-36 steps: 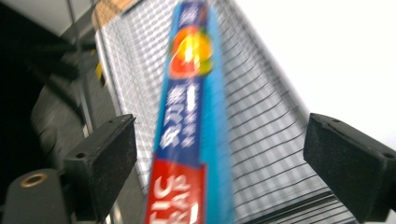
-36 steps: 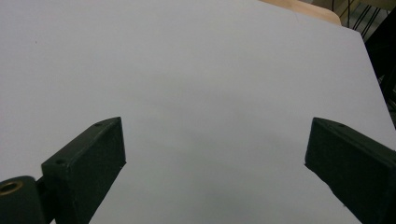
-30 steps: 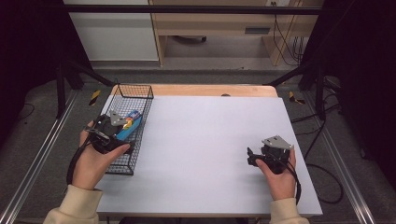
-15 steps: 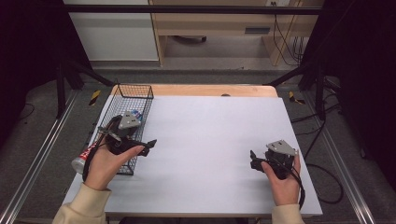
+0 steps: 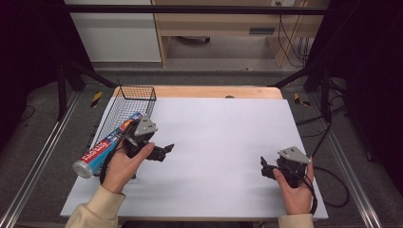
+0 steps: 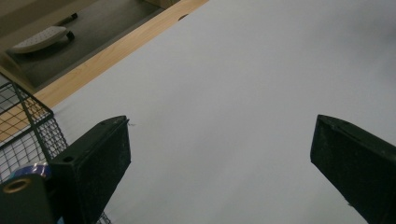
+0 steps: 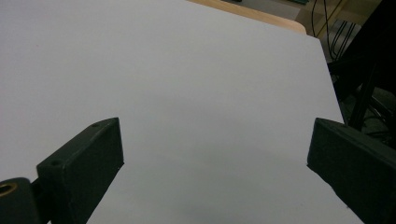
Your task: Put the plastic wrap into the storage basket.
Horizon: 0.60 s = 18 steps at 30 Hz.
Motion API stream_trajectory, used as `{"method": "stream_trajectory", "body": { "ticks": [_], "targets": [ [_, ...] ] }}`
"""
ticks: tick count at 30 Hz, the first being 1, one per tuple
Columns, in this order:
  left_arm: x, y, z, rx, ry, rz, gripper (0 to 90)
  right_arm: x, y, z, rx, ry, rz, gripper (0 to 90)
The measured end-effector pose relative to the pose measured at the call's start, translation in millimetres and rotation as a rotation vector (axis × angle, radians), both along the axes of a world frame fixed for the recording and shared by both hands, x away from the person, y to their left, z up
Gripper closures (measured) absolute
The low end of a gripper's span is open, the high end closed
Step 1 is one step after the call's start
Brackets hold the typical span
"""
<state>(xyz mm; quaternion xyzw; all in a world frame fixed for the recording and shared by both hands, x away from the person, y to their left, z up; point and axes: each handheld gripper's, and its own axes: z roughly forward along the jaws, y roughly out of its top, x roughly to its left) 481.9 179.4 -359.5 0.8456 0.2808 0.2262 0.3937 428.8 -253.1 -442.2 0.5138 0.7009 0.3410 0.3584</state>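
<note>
A long tube [image 5: 102,149] printed blue, red and white lies aslant in the black wire basket [image 5: 129,100], with its near end sticking out past the basket's front. My left gripper [image 5: 164,152] is just right of the basket, over the white table top. Its jaws have just been opening and now stand open with nothing between them. In the left gripper view, that gripper [image 6: 219,154] looks across bare white surface, with the basket [image 6: 28,135] at the left edge. My right gripper [image 5: 266,167] is open near the front right, and its own view [image 7: 215,158] shows nothing held.
The white sheet [image 5: 223,142] covers a wooden table whose bare far edge [image 5: 214,91] shows behind it. Metal rails run along both sides of the table. Cables [image 5: 332,185] trail off its right side.
My left gripper has come off the basket, moving right and down over the white sheet. The tube now pokes out of the basket's near end. My right hand has drifted slightly right and nearer.
</note>
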Motion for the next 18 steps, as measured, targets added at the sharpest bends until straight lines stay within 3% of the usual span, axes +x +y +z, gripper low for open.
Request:
{"method": "stream_trajectory", "body": {
  "ticks": [13,18],
  "targets": [
    [-10.3,-34.9,-22.0,-0.039,-0.027,-0.15,4.4,-7.5,-17.1,1.0,0.011,-0.015,-0.024,3.9],
    [-17.8,-42.0,-32.3,-0.057,-0.049,-0.168,4.6,-9.6,-20.9,0.7,0.017,-0.013,-0.027,3.9]
  ]
}}
